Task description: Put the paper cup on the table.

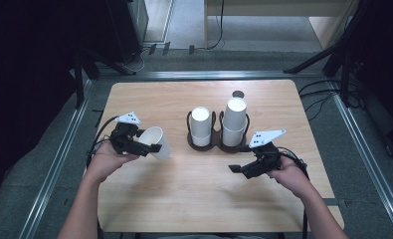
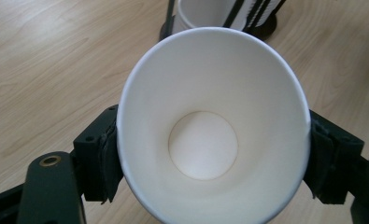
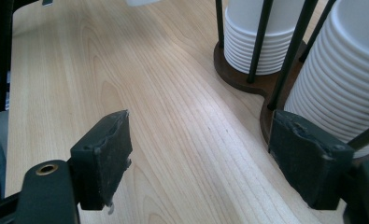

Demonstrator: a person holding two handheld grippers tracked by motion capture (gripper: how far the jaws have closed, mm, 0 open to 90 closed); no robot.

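White paper cup [image 2: 213,126]: single, tapered, held on its side clear of the worktop, left of the cup holder and apart from it; open mouth faces the left gripper view's camera, round base visible inside.

Left tongs [image 1: 143,145]: clamped on the cup, one black padded jaw pressed against each side of its wall near the rim. Person's left hand [image 1: 106,160] grips the tool from below.

Dark two-ring wire cup holder with brown base [image 1: 217,143]: landmark, middle of the worktop. Left ring holds a shorter stack of white paper cups [image 1: 201,125]; right ring holds a taller stack of white paper cups [image 1: 235,121].

Right tongs [image 1: 237,169]: jaws wide apart, holding nothing, just in front of the holder's right ring; right jaw close beside the base.

Light wooden worktop [image 1: 194,199]: carries the holder.
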